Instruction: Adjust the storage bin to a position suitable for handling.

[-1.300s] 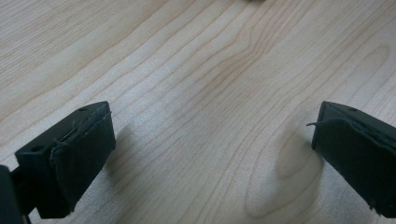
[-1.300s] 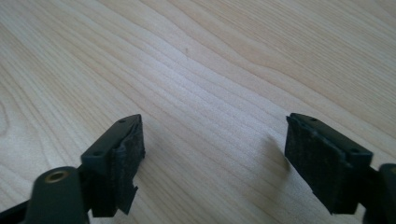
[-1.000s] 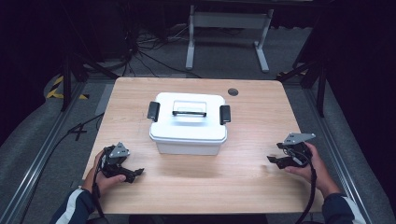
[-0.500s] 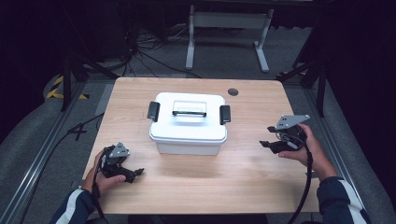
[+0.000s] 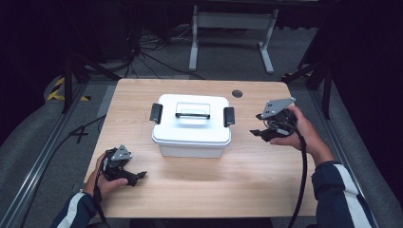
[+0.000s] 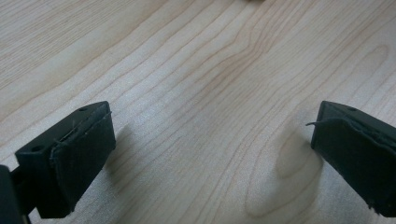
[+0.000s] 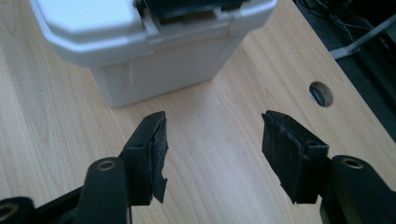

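Note:
A white lidded box (image 5: 191, 125) with a black-edged handle and a black latch at each end stands in the middle of the wooden table (image 5: 247, 175). My right gripper (image 5: 257, 131) hovers open just right of the box, jaws pointing at its right latch (image 5: 229, 116). In the right gripper view the box (image 7: 140, 42) fills the top, with nothing between the jaws (image 7: 212, 140). My left gripper (image 5: 139, 177) rests open on the table at the front left, away from the box. The left gripper view has bare wood (image 6: 210, 93) between the jaws.
A round cable hole (image 5: 237, 93) lies in the table's far right part, also in the right gripper view (image 7: 321, 93). Dark floor with cables and a metal stand (image 5: 233, 28) lies beyond the far edge. Rails run along both table sides.
My right gripper has lifted from the table's right edge and moved forward and left toward the box's right latch. The left gripper has stayed put.

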The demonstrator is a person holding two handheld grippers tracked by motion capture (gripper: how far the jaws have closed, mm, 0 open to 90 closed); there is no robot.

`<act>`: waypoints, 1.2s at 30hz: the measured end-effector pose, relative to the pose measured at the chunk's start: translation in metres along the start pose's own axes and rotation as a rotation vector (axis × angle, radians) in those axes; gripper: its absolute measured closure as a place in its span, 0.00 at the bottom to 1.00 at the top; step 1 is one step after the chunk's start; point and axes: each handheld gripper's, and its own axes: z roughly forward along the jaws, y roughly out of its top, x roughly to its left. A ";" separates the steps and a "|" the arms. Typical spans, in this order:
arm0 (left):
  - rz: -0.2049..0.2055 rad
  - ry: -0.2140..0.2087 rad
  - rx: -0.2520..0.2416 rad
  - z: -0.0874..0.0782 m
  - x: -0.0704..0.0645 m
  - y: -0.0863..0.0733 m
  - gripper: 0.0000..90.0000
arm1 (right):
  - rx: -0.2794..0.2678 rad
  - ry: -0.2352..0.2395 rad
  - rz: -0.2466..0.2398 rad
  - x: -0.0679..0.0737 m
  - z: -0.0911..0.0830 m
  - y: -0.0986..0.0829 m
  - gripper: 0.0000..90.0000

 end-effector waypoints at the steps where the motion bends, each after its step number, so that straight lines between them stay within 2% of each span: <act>1: 0.000 -0.001 0.002 0.000 0.000 0.000 0.00 | 0.001 0.002 -0.010 0.000 0.001 0.004 0.46; 8: 0.001 0.000 0.001 0.000 0.000 0.000 0.00 | 0.015 0.020 -0.072 0.004 0.008 0.033 0.48; 16: 0.000 0.000 0.001 0.000 0.000 0.000 0.00 | 0.055 0.046 -0.156 0.009 0.019 0.068 0.51; 18: 0.001 0.000 0.001 0.000 0.000 0.000 0.00 | 0.057 0.048 -0.160 0.010 0.020 0.071 0.51; 19: 0.000 0.002 -0.002 0.000 0.000 0.000 0.00 | 0.067 0.057 -0.180 0.011 0.024 0.079 0.52; 36: 0.000 0.005 0.000 -0.001 0.000 -0.001 0.01 | 0.134 0.101 -0.276 0.022 0.051 0.128 0.60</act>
